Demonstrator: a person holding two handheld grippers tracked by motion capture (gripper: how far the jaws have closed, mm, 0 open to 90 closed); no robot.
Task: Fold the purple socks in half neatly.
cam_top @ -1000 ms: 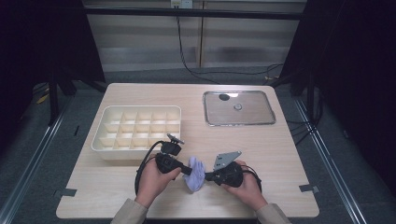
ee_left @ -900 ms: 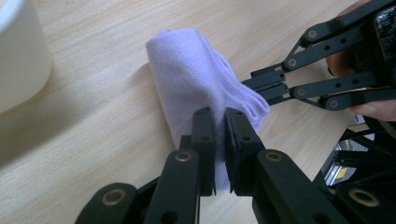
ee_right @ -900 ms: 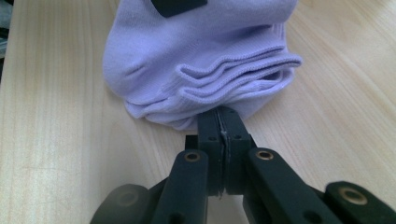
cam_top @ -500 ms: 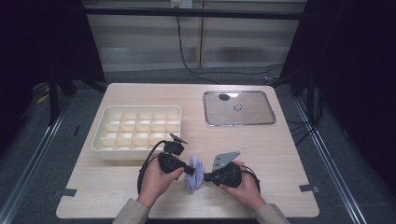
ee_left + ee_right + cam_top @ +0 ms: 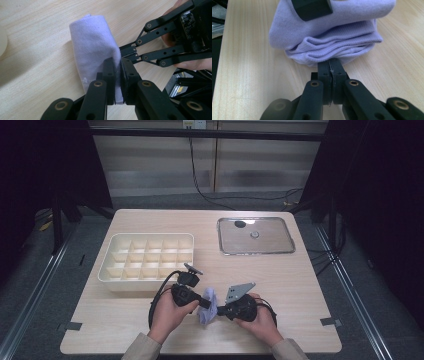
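**Both tongs clamped on the folded lilac cloth**

Right now the folded lilac cloth (image 5: 208, 303) sits low over the front part of the counter (image 5: 300, 285), between the two hands. In the left gripper view it (image 5: 93, 47) reads as a rolled bundle with its rounded fold turned away and faint print near the close end. The left tongs (image 5: 118, 67) are closed tight on one edge of it, a thin layer of fabric pinched between the pads. The right tongs (image 5: 330, 65) are likewise squeezed together, biting the lower lip of the stacked folds (image 5: 332, 37), whose layered edges face that camera.

Outward from the cloth, the left hand (image 5: 170, 312) and right hand (image 5: 260, 320) rest near the counter's front edge. A cream compartment tray (image 5: 145, 257) stands just behind the left tongs (image 5: 204, 301), close to them. A metal tray (image 5: 272, 245) lies well apart at the far right. Bare wood lies open to the right of the right tongs (image 5: 220, 311) and along the front corners, where strips of tape (image 5: 330, 321) mark the edge.
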